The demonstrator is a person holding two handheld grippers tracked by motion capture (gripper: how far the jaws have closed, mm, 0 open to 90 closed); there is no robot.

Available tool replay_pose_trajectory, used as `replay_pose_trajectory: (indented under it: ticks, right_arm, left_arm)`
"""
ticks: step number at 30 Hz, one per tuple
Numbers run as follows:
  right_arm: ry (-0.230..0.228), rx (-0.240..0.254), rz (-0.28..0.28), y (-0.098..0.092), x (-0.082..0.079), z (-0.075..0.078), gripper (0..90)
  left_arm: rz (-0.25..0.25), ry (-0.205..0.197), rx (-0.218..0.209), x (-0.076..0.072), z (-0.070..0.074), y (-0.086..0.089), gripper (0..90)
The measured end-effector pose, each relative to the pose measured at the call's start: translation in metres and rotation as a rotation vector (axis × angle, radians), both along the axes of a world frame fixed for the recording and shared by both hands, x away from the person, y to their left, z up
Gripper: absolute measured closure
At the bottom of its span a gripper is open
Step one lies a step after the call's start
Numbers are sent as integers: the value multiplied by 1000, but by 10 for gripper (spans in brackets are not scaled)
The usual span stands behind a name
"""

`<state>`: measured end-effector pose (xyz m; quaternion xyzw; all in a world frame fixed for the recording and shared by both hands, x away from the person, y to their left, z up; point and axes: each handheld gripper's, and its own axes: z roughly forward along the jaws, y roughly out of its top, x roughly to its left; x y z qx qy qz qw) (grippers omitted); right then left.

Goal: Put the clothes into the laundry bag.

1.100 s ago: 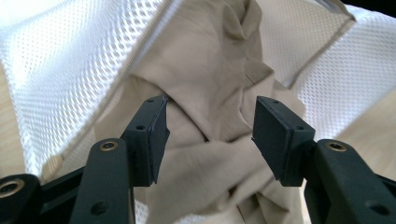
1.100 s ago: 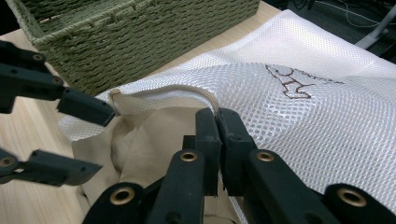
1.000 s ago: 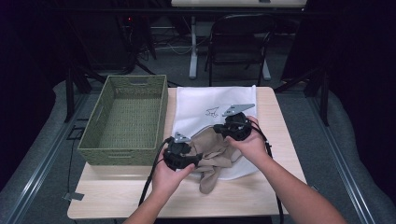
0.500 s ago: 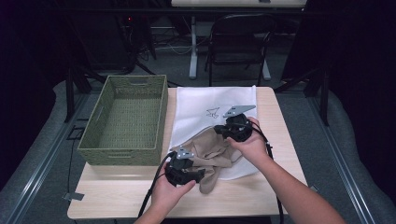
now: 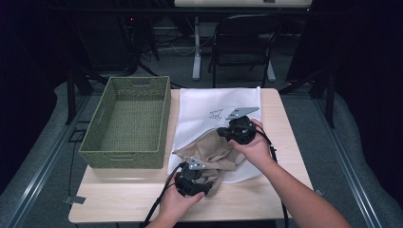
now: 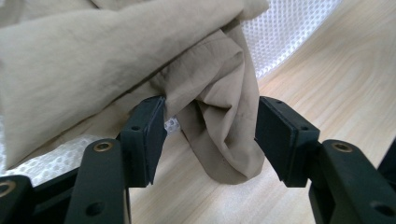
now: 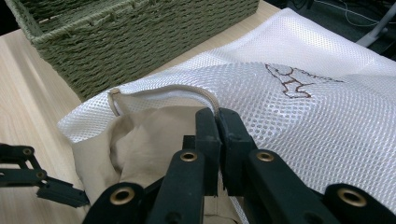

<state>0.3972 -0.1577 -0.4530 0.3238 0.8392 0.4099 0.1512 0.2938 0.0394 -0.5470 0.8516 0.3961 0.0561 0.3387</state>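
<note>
A white mesh bag [image 5: 214, 102] lies flat on the wooden table [image 5: 119, 202], and a tan garment [image 5: 209, 149] spills from its near mouth. My right gripper [image 5: 227, 134] is shut on the bag's corded rim [image 7: 205, 100], with the tan cloth [image 7: 140, 135] just below it. Near the table's front edge, my left gripper [image 6: 212, 135] stands open around a hanging fold of the garment [image 6: 224, 130]. Its left pad [image 6: 149, 135] brushes the cloth and its right pad [image 6: 275, 135] stands clear of it.
A green woven basket [image 5: 128, 118] stands left of the bag, close to the bag's edge [image 7: 93, 126]. Bare wood runs along the table's front. A dark chair [image 5: 242, 42] and a desk leg stand beyond the far edge.
My left gripper has moved down and toward the table's near edge, to the garment's lower end. The right gripper has kept still on the bag's rim.
</note>
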Motion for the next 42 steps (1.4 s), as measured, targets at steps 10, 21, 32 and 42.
replay_pose_trajectory:
  ticks: [10, 21, 32, 42]
  right_arm:
    - [1, 1, -1, -1, 0, -1, 874]
    - [3, -5, 2, -2, -1, -1, 874]
    - [2, -6, 6, 0, -2, -1, 875]
    - [-2, -1, 11, 0, -3, 0, 875]
  left_arm:
    - [-20, -3, 24, 1, -12, -3, 639]
    - [8, -39, 14, 6, -5, 2, 900]
    - [64, -77, 23, 28, 0, 6, 900]
    - [82, -107, 13, 50, 4, -7, 900]
